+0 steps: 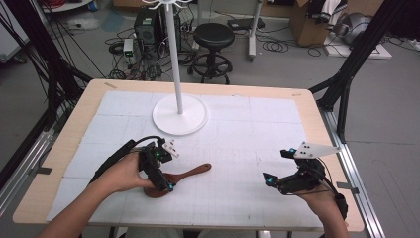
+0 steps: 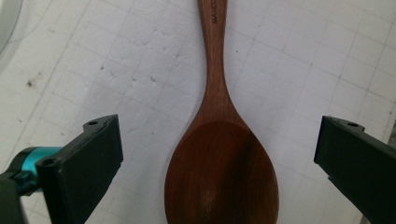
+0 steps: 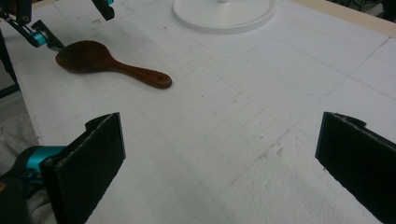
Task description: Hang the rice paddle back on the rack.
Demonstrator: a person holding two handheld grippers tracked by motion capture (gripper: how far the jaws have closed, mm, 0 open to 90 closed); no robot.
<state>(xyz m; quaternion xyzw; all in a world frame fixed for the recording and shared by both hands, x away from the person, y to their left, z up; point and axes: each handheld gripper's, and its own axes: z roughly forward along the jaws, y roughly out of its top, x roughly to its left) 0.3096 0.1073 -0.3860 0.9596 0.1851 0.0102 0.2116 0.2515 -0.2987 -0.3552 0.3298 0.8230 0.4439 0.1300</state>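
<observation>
Left gripper view, open left tool (image 2: 219, 163) straddling wooden spoon (image 2: 219, 172)

The dark reddish-brown wooden spoon (image 2: 220, 172) lying between the left tool's (image 2: 217, 158) black jaws shows faint grain. Beneath it, the white, grey-gridded mat (image 2: 93, 70) has dark specks. Teal fittings mark both the left and right tool (image 3: 219, 158).
</observation>
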